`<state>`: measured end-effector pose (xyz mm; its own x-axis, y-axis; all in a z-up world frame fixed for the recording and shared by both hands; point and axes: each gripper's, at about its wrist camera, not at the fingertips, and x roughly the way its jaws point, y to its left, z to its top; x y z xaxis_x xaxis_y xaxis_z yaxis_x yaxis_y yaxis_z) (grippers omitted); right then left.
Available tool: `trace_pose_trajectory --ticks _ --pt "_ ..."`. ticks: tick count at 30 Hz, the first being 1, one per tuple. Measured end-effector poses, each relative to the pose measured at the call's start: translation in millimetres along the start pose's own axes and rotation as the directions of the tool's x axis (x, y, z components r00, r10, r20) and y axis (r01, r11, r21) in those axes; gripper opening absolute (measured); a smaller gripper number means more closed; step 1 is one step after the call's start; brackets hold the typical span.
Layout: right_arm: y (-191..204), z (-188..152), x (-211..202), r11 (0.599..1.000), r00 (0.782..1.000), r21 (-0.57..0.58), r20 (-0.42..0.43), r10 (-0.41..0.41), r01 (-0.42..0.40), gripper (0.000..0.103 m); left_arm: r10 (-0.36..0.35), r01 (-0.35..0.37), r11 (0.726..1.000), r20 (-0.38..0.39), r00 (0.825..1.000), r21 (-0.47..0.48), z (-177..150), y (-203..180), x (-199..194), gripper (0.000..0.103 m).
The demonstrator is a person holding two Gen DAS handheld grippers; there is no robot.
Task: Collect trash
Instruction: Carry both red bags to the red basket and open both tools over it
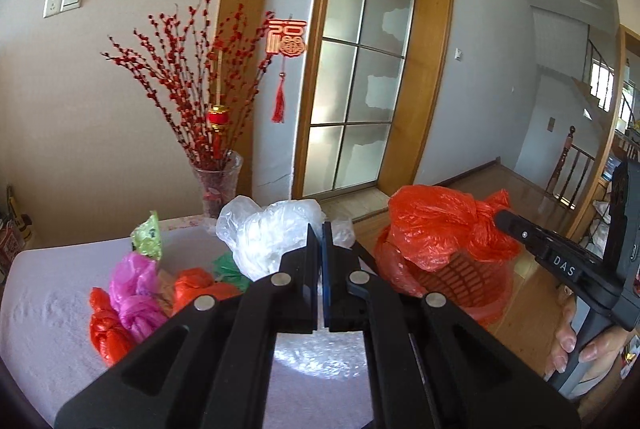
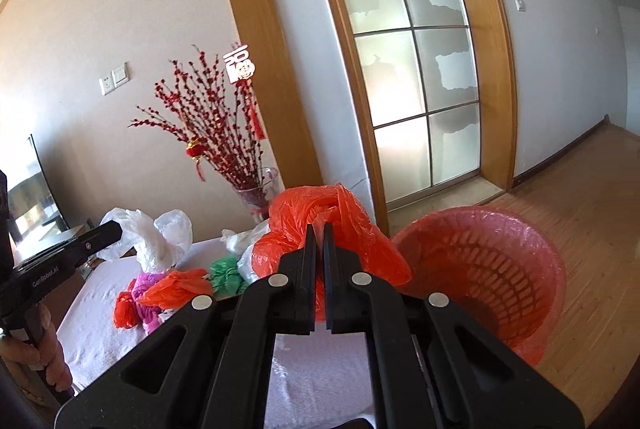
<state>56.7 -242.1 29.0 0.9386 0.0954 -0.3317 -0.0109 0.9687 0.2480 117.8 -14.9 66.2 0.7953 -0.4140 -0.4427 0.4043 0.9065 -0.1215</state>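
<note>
My right gripper (image 2: 319, 229) is shut on a large orange-red plastic bag (image 2: 352, 229) and holds it in the air beside the red bin (image 2: 500, 269); in the left wrist view the bag (image 1: 436, 221) hangs over the bin (image 1: 472, 285). My left gripper (image 1: 321, 229) is shut on a clear white plastic bag (image 1: 264, 229), which is lifted above the table; the bag shows in the right wrist view (image 2: 148, 229). Small knotted bags lie on the table: red (image 1: 106, 329), pink (image 1: 134, 293), orange (image 1: 192, 283), green (image 1: 230, 267).
The table has a white cloth (image 1: 48, 309). A glass vase (image 1: 218, 185) of red branches stands at its far edge. A green snack wrapper (image 1: 148, 235) sticks up at the back. The bin stands on a wooden floor (image 2: 580, 209) right of the table.
</note>
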Motion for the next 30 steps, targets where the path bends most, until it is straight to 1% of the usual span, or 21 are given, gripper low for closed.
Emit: trace_pose_trajectory --ticks 4,7,11,16,23,30 --pt "-24 6 -7 0.997 0.997 0.033 0.032 -0.069 0.068 0.003 -0.067 0.067 0.997 -0.011 0.998 0.026 0 -32 19 0.003" --pt "-44 9 -14 0.991 0.991 0.057 0.051 -0.123 0.120 0.003 -0.121 0.122 0.992 -0.021 0.992 0.045 -1 -54 33 0.003" --pt "-66 9 -20 0.980 0.981 0.082 0.063 -0.185 0.180 0.003 -0.201 0.203 0.977 -0.039 0.979 0.063 1 -83 54 0.003" --pt "-90 9 -20 0.965 0.968 0.119 0.065 -0.243 0.234 0.003 -0.276 0.280 0.957 -0.069 0.959 0.074 3 -113 85 0.003" --pt "-121 5 -12 0.943 0.955 0.177 0.045 -0.294 0.282 0.003 -0.338 0.348 0.933 -0.110 0.935 0.088 2 -147 121 0.003" --pt "-141 3 -1 0.930 0.949 0.208 0.023 -0.313 0.302 0.003 -0.371 0.386 0.919 -0.146 0.917 0.085 -5 -169 152 0.003"
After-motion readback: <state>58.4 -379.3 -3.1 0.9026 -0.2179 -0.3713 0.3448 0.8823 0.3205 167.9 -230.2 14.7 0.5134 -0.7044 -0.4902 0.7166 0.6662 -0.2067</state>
